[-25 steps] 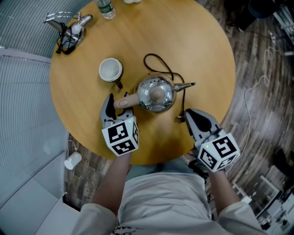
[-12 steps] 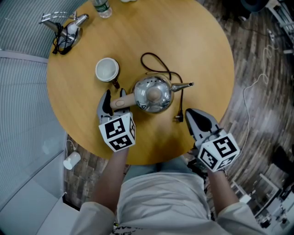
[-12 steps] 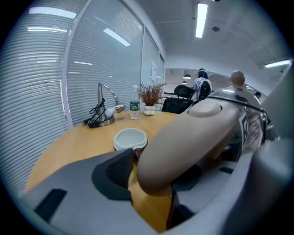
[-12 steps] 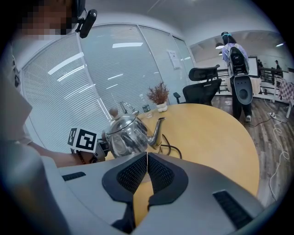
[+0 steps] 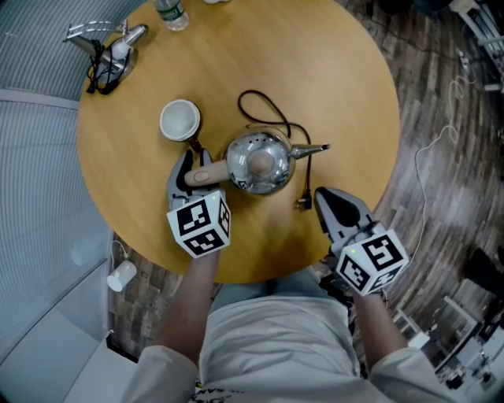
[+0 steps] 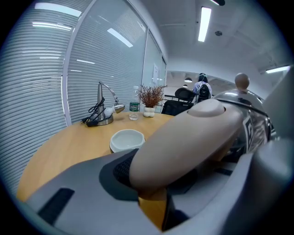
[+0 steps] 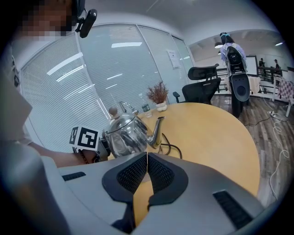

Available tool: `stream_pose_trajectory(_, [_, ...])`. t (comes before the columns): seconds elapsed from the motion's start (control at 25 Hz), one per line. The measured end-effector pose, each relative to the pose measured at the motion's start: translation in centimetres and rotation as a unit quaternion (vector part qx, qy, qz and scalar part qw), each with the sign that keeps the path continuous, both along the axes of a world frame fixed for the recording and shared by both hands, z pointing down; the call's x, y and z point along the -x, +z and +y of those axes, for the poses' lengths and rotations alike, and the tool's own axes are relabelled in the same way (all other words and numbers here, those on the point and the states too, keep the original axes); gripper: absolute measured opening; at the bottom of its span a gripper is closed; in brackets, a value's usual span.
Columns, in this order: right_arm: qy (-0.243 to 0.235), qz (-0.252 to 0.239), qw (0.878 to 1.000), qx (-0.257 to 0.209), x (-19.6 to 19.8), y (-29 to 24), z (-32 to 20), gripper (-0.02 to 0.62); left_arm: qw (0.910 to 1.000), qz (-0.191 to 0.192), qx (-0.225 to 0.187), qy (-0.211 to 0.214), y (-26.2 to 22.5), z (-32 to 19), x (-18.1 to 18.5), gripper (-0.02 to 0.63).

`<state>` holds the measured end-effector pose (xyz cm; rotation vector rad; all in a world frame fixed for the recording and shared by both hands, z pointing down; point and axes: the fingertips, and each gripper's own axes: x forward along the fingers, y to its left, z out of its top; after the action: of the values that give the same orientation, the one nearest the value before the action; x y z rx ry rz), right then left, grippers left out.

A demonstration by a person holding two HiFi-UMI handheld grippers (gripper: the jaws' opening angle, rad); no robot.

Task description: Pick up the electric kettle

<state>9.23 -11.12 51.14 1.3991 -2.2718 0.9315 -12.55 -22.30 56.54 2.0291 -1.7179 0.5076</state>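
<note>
The shiny round steel electric kettle (image 5: 260,161) stood mid-frame on the round wooden table (image 5: 346,79), its beige handle (image 5: 203,175) pinched between the closing jaws of the left gripper (image 5: 195,164), while the right gripper (image 5: 322,194), lower right, sat clenched and empty.

The beige plastic handle (image 6: 193,133) of the steel electric kettle (image 6: 257,131) fills my left hand-held gripper's (image 5: 193,165) own view. It lies between the closing jaws and hides the right pad (so whether that pad presses yet, I cannot tell). From above, the gripper's marker cube (image 5: 199,226) covers the handle's near end. The clear plastic bottle (image 5: 166,13) is cut off by the top edge, and its label is too small to read.
</note>
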Motion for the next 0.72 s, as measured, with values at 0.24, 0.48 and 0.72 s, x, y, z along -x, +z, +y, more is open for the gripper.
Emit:
stream_pose_trajectory(0.24, [0.002,-0.002,1.000,0.002,-0.09,0.36,0.03,0.032,0.9998,0.014,-0.001,-0.010,-0.01,-0.06,-0.17,0.061])
stream_pose_trajectory(0.48, [0.003,-0.007,1.000,0.004,-0.06,0.42,0.11,0.032,0.9996,0.020,-0.007,-0.018,-0.15,-0.24,-0.10,0.060])
stream_pose_trajectory(0.72, [0.001,-0.008,1.000,0.003,0.07,0.46,0.21,0.032,0.9993,0.022,-0.009,-0.028,-0.29,-0.30,0.03,0.057])
